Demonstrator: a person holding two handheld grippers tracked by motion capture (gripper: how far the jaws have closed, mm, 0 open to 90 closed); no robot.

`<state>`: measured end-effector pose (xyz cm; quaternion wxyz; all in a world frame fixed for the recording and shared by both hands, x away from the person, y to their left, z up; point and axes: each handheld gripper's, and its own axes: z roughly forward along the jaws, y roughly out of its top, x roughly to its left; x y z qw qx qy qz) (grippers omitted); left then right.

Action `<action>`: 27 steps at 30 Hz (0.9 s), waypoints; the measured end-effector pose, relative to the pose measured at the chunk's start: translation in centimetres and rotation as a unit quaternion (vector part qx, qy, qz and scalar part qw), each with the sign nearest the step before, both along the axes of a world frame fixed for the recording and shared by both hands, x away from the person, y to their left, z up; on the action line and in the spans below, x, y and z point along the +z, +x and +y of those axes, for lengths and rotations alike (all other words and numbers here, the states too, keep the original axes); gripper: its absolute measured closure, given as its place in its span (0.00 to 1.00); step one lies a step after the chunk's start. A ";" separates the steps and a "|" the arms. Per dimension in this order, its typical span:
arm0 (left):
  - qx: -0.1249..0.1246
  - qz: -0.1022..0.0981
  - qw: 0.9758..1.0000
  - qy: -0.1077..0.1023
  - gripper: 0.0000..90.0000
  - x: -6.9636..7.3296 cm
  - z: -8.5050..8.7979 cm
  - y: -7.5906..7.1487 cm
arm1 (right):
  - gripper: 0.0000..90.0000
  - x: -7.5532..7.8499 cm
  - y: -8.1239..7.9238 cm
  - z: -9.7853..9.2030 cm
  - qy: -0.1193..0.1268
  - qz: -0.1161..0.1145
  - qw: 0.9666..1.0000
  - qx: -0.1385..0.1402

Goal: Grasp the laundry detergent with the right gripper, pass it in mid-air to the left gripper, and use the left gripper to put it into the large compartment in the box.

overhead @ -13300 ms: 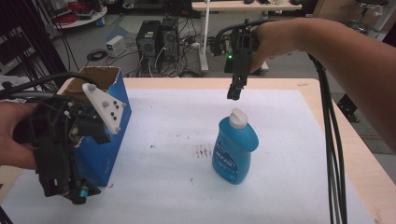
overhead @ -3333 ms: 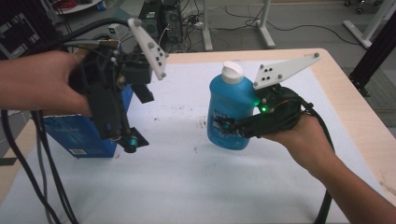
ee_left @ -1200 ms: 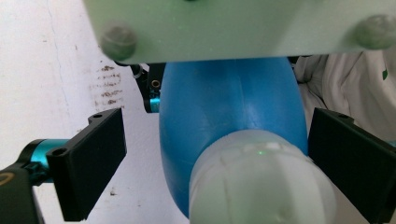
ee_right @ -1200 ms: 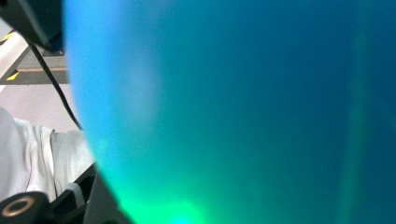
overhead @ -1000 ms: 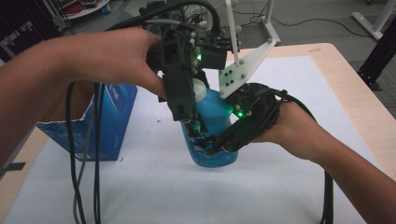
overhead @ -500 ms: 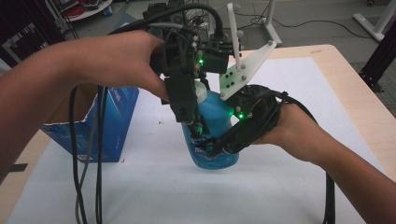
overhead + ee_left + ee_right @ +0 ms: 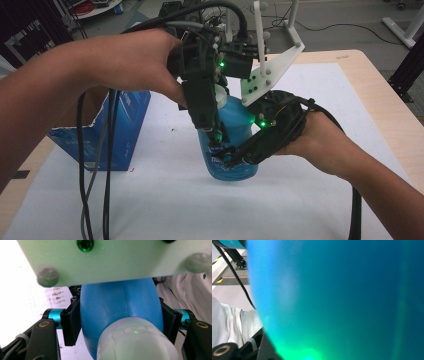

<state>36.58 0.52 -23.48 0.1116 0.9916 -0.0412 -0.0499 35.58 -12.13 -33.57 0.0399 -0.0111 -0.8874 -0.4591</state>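
Two grippers share the bottle (image 7: 231, 145) at frame centre, upright on the table (image 7: 320, 200) — right gripper (image 7: 235, 157) clamped low, left gripper (image 7: 117, 322) just closing, pads against its shoulder below the cap (image 7: 136, 342). Judged step: securing a two-handed hold; next, firm the upper grip before lifting or handing over.

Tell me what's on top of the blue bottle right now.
A whitish cap tops the blue bottle. The left hand-held gripper comes down over it, jaws just closing onto the bottle's shoulders. In the high view that gripper covers most of the cap.
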 end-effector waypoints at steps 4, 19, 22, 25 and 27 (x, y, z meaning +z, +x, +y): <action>-0.002 0.003 1.000 -0.002 0.40 0.1 0.0 0.0 | 0.50 0.0 0.0 0.0 0.000 0.001 1.000 0.000; -0.009 -0.011 1.000 0.007 0.41 0.6 -0.3 -0.7 | 0.33 0.3 0.1 -0.2 0.014 -0.001 1.000 -0.008; -0.010 -0.009 1.000 0.015 0.41 0.7 -0.2 -0.6 | 0.23 0.6 0.1 -0.6 0.011 0.010 1.000 -0.018; -0.005 -0.012 1.000 0.018 0.41 0.7 0.1 -0.5 | 0.20 0.9 -0.1 -1.0 0.000 0.001 1.000 -0.028; -0.001 -0.013 1.000 0.022 0.41 0.8 0.4 -0.5 | 0.02 0.8 -0.2 -1.2 -0.020 0.005 0.999 -0.042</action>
